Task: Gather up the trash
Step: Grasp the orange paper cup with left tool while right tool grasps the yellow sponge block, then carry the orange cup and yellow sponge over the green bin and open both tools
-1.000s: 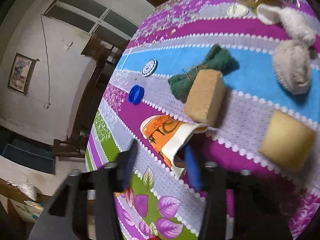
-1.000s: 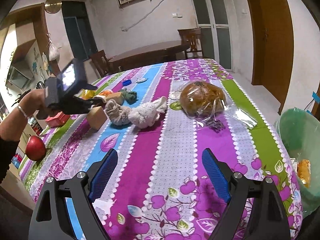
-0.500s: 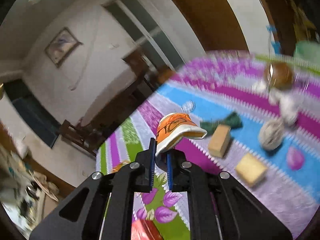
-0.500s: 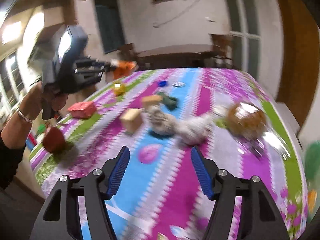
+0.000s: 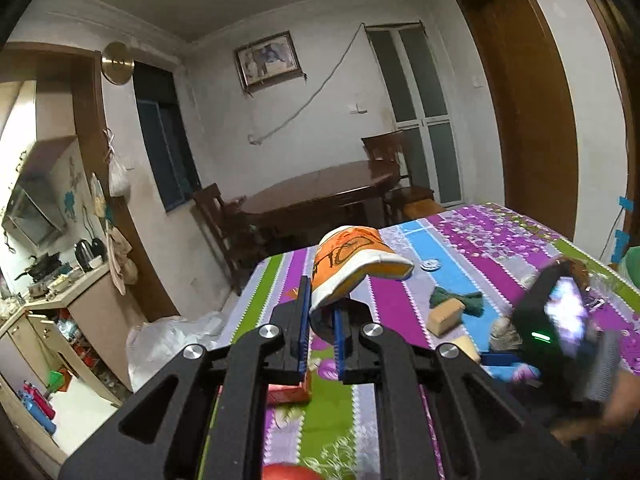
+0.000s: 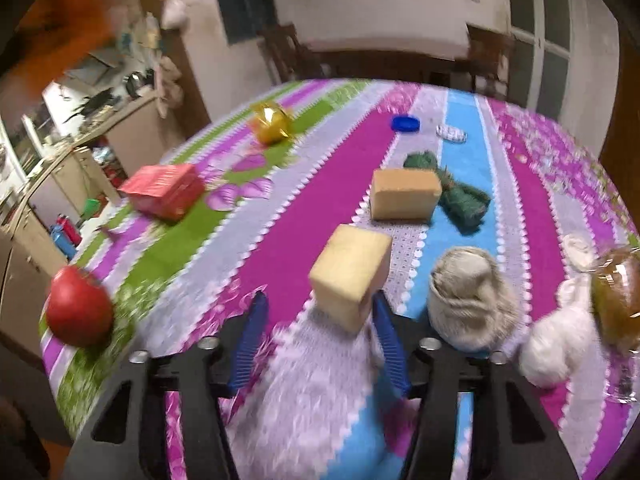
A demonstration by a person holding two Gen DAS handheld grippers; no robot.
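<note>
My left gripper point(image 5: 320, 322) is shut on a crushed orange and white paper cup point(image 5: 352, 268) and holds it up above the table. My right gripper point(image 6: 318, 320) is open, low over the striped tablecloth point(image 6: 304, 208), with a yellow sponge block point(image 6: 350, 276) just ahead between its fingertips. A blue bottle cap point(image 6: 405, 123) and a white cap point(image 6: 451, 133) lie far across the table. The right gripper's body shows at the right of the left wrist view point(image 5: 556, 320).
On the table are a second sponge point(image 6: 404, 194), a green cloth bundle point(image 6: 460, 196), two rolled beige socks point(image 6: 468, 300), a red box point(image 6: 164, 188), a red apple point(image 6: 78, 308), a gold wrapped ball point(image 6: 272, 122) and a bagged brown item point(image 6: 618, 292).
My left gripper shut on the paper cup and lifted it off the table. My right gripper swung left and down toward the yellow sponge and narrowed its opening.
</note>
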